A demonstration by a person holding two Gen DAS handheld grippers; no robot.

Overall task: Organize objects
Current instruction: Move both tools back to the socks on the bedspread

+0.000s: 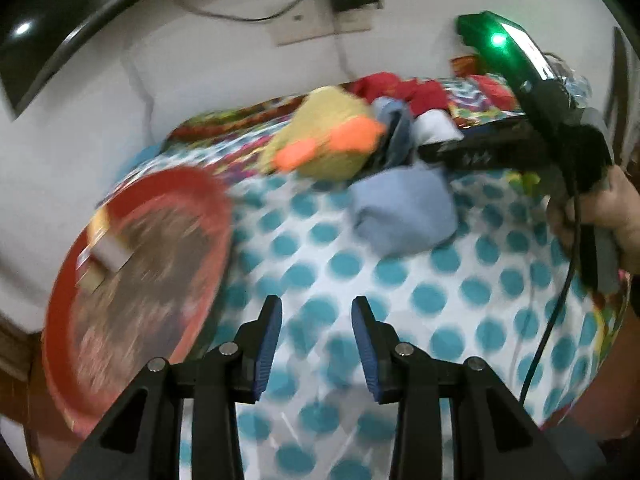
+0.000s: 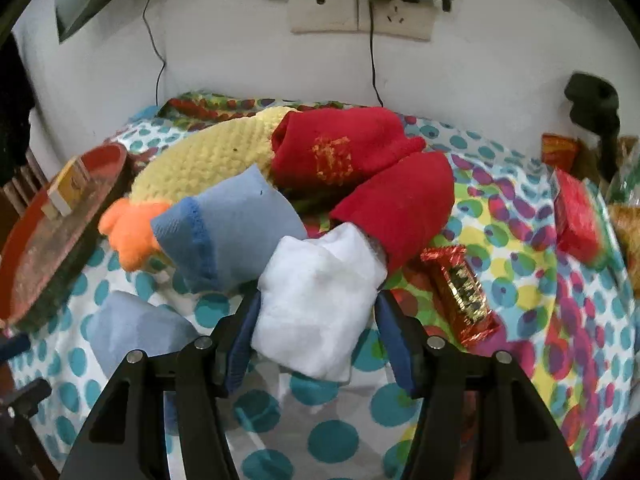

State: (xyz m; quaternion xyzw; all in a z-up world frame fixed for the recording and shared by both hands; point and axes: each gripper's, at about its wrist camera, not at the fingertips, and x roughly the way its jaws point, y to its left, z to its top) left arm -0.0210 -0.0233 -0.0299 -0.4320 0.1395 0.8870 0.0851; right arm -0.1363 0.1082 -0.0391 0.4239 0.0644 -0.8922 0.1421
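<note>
In the right wrist view my right gripper is shut on a folded white sock bundle that fills the gap between both pads on the dotted cloth. Just beyond it lie two red sock bundles, a light blue bundle and a yellow knitted toy with orange feet. A second light blue bundle rests to the left. The blurred left wrist view shows my left gripper open and empty above the cloth, right of a red tray.
A small box sits on the red tray at the table's left edge. A gold and red wrapped bar and red packets lie to the right. A white wall with a socket plate and cables backs the table.
</note>
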